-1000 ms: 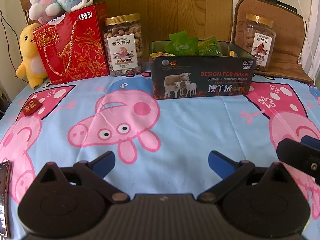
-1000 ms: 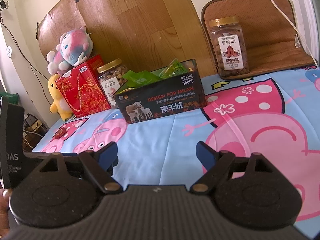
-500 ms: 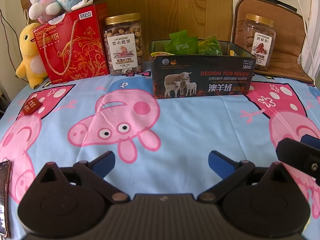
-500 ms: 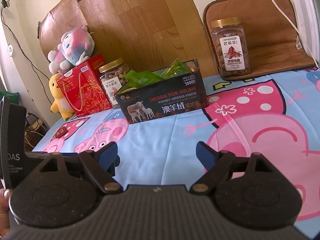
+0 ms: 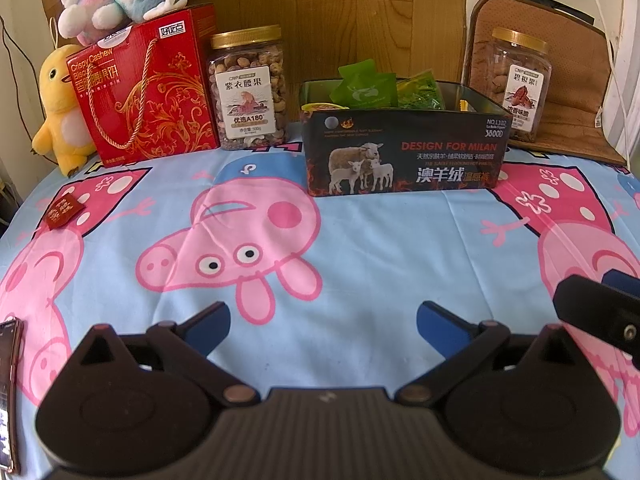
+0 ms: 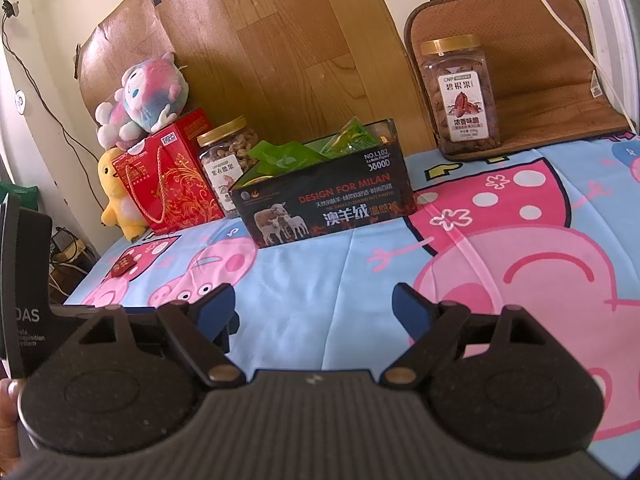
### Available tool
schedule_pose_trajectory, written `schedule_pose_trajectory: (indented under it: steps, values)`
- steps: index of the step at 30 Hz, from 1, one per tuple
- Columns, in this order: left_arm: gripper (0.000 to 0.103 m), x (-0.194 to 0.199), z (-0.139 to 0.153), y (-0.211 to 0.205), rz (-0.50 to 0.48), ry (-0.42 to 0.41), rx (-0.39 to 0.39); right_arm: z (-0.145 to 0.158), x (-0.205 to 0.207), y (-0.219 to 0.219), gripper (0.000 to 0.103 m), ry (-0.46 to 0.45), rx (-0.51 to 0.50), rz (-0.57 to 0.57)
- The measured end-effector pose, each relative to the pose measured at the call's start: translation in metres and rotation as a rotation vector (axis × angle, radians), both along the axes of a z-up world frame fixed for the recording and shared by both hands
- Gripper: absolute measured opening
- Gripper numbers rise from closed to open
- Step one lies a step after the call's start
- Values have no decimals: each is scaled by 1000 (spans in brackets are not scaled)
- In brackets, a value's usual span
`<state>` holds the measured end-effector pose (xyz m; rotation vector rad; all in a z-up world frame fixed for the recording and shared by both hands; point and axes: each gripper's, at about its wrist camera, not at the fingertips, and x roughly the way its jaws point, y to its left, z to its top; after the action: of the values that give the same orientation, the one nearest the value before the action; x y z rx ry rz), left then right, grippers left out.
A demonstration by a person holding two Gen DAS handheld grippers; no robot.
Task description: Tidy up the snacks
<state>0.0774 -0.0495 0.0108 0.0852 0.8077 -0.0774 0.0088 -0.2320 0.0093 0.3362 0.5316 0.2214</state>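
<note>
Both tongs (image 5: 322, 318) (image 6: 316, 306) agape, empty | black box (image 5: 404, 152) holds green packets (image 5: 366, 88)

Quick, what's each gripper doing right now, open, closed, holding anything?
Left gripper: open, jaws spread wide, holding nothing.
Right gripper: open, jaws spread wide, holding nothing.

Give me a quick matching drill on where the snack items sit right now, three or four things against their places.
Things:
1. cashew jar
2. pecan jar
3. green packets
4. red packet

Places:
A. inside the black box
B. on the brown cushion
C. beside the red gift box
D. alone on the cloth's left edge

Pairs: 1-C, 2-B, 3-A, 4-D
</note>
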Motion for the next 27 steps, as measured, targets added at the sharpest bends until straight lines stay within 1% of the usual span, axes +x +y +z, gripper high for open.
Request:
schedule_pose_trajectory:
  steps: [27]
  values:
    - [103, -3, 1, 0, 0, -1, -2, 2, -2, 0, 88, -6, 2, -2]
